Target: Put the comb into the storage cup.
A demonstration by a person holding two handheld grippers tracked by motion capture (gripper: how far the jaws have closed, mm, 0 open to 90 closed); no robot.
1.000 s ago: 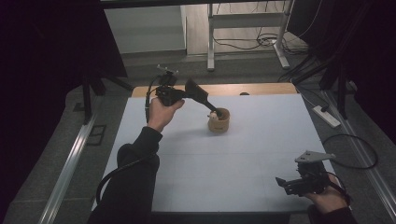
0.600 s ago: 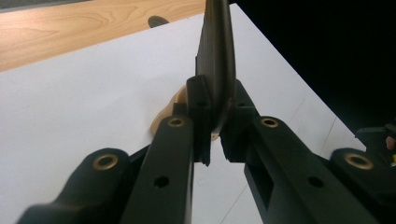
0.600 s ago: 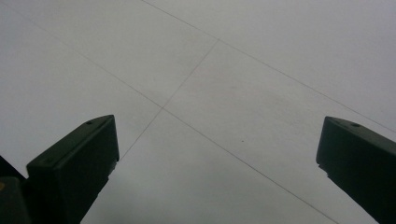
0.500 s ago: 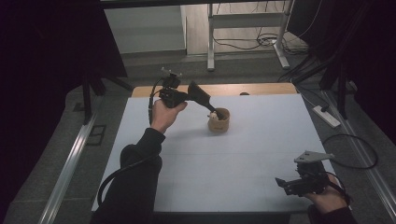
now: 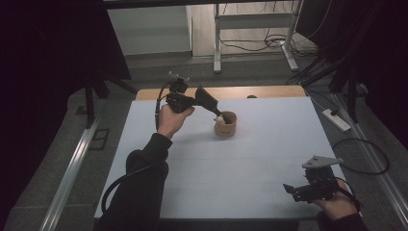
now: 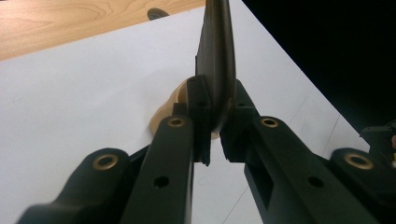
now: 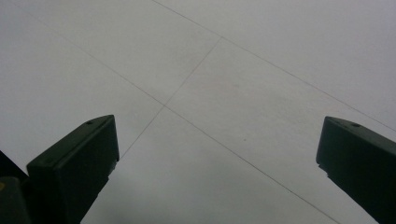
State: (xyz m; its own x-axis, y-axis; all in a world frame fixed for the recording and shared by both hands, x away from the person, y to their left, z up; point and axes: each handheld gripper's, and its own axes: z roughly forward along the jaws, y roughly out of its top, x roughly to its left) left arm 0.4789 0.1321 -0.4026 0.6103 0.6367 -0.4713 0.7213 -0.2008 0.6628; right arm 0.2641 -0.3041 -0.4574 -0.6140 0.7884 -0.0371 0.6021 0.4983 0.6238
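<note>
1. High view: the left gripper (image 5: 217, 115) reaches over a small wooden cup (image 5: 225, 124) near the far middle of the white table (image 5: 240, 163), its tip at the rim by a small pale thing (image 5: 220, 118); I cannot tell what that is. The right gripper (image 5: 291, 188) rests at the near right corner, well apart.
2. Left gripper view: the jaws are clamped on a thin dark blade-like piece (image 6: 215, 56), with the cup (image 6: 164, 114) just behind. I judge this a working-inside-the-cup step; next calls for a steady tip clear of the rim.
3. Right gripper view: jaws wide apart, nothing between them, bare table (image 7: 233, 84) below.
</note>
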